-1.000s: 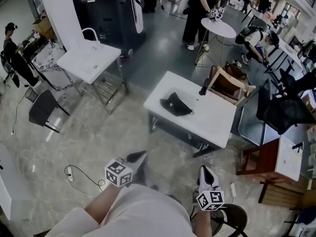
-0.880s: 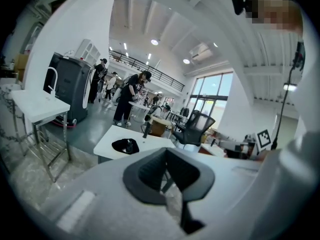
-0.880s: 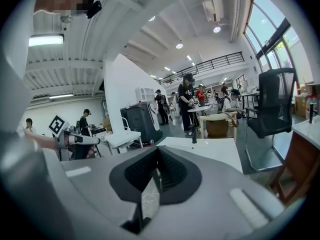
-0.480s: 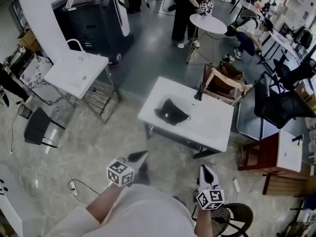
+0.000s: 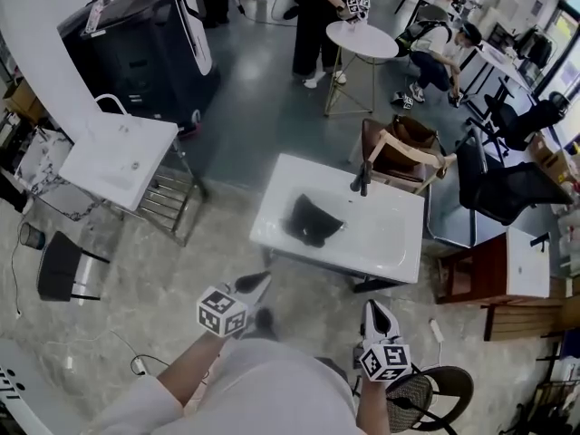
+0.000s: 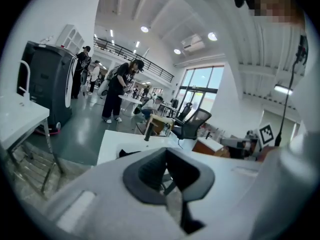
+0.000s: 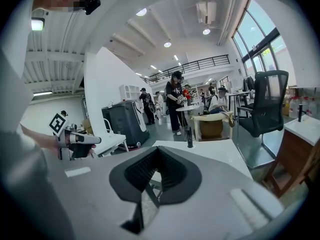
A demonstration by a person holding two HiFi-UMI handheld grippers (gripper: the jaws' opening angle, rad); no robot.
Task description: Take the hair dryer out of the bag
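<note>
1. A pale marbled floor [image 5: 172, 261] spread under the near half of the room and gave way to darker grey flooring farther off.
2. A tall black cabinet [image 5: 136, 43] with a white side panel stood at the far left, well apart from everything the task concerned.
3. The white counter [image 5: 381, 243] stood in the middle of the head view, ahead of both grippers and not touched by either.
4. A second white table [image 5: 118, 157] stood to the left of the counter, with a wire rack beneath it.
5. A black office chair [image 5: 507, 188] and a wooden chair [image 5: 399, 157] stood just beyond the counter's far right side. A small round table [image 5: 361, 39] stood farther back, with a person in black [image 5: 313, 7] beside it.
6. The black bag [image 5: 311, 221] lay slumped on the counter's left-centre. The hair dryer could not be made out apart from it.
7. The left gripper [image 5: 256, 285] was held low, close to the person's body and short of the counter's near edge. Its jaws were together with nothing between them.
8. The right gripper [image 5: 376, 314] was held level with it on the other side. Its jaws were likewise pressed together and empty.
9. A slim dark upright item [image 5: 362, 178] stood at the counter's far edge, too small to identify.
</note>
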